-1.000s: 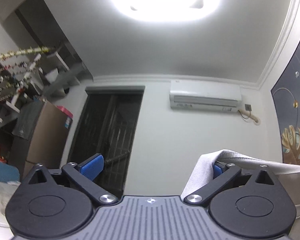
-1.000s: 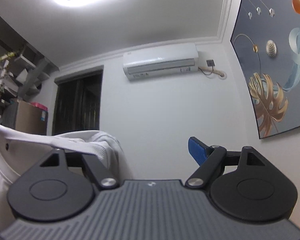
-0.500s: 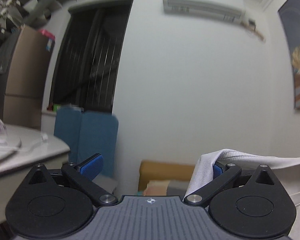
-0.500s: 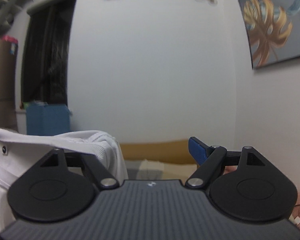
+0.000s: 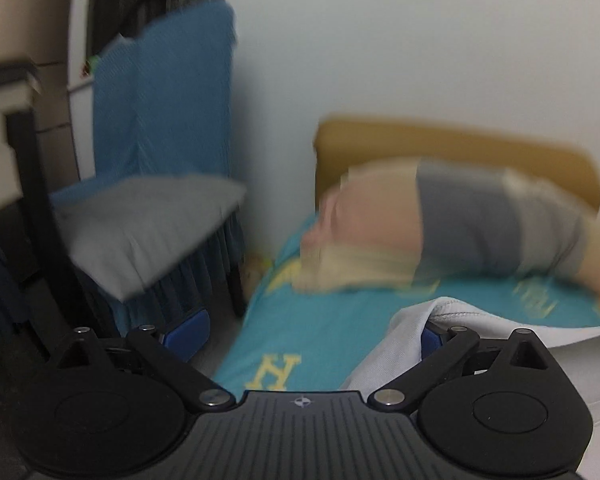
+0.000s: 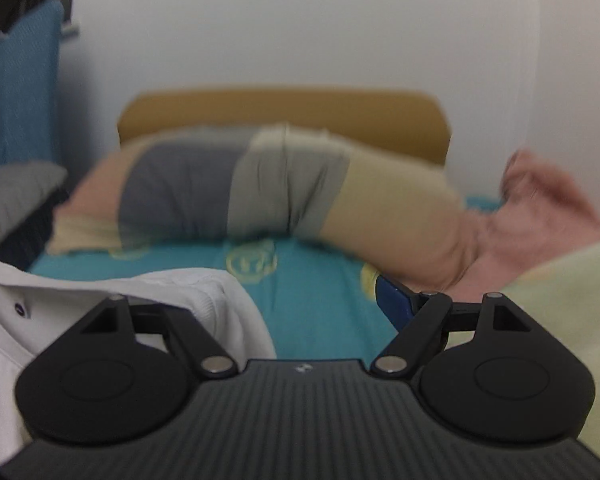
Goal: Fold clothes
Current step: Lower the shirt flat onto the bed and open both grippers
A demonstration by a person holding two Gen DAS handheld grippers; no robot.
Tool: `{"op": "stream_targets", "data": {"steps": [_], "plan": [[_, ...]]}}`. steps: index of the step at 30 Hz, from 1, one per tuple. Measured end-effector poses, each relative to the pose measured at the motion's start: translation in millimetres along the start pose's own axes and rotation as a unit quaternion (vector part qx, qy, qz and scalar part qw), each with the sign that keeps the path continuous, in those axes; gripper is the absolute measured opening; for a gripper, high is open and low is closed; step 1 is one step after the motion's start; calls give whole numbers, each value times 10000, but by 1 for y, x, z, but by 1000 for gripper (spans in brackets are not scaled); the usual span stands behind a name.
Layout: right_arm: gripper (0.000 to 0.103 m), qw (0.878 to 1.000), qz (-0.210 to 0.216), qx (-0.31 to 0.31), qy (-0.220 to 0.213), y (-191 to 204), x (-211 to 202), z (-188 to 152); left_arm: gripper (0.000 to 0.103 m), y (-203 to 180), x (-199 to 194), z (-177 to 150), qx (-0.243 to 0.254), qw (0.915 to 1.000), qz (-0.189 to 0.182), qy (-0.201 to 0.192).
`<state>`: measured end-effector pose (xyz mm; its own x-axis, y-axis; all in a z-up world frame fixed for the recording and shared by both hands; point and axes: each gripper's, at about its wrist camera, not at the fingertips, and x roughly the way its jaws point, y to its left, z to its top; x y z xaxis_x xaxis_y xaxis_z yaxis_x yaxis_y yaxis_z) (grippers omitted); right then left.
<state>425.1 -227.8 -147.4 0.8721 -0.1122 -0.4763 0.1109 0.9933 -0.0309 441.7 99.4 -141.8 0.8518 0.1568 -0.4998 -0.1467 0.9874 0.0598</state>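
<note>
White garment (image 5: 384,352) hangs draped over one finger of each gripper, left gripper (image 5: 308,330) and right gripper (image 6: 296,300), both spread wide above the turquoise bed sheet (image 6: 320,304).

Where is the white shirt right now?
The white shirt is strung between both tools above the teal bedsheet: draped over the inner jaws, at left in the right wrist view and at right in the left wrist view.
</note>
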Motion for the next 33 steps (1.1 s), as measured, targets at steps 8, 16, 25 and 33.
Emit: {"op": "stream_targets", "data": {"steps": [8,16,25,33], "plan": [[79,9927,565,306,1025,-10,87,-44,102,-12,90,-26,597,9824,-471,1708],[80,9815,820,528,1650,-9,83,-17,103,-4,67,10,784,9785,-888,1688],[80,9738,1089,691,1871,-1,8,-3,103,32,-49,11,278,9873,-1080,1131],[80,9772,1374,810,1399,-3,-147,-11,103,76,-220,-40,-455,9880,-1031,1052]]}}
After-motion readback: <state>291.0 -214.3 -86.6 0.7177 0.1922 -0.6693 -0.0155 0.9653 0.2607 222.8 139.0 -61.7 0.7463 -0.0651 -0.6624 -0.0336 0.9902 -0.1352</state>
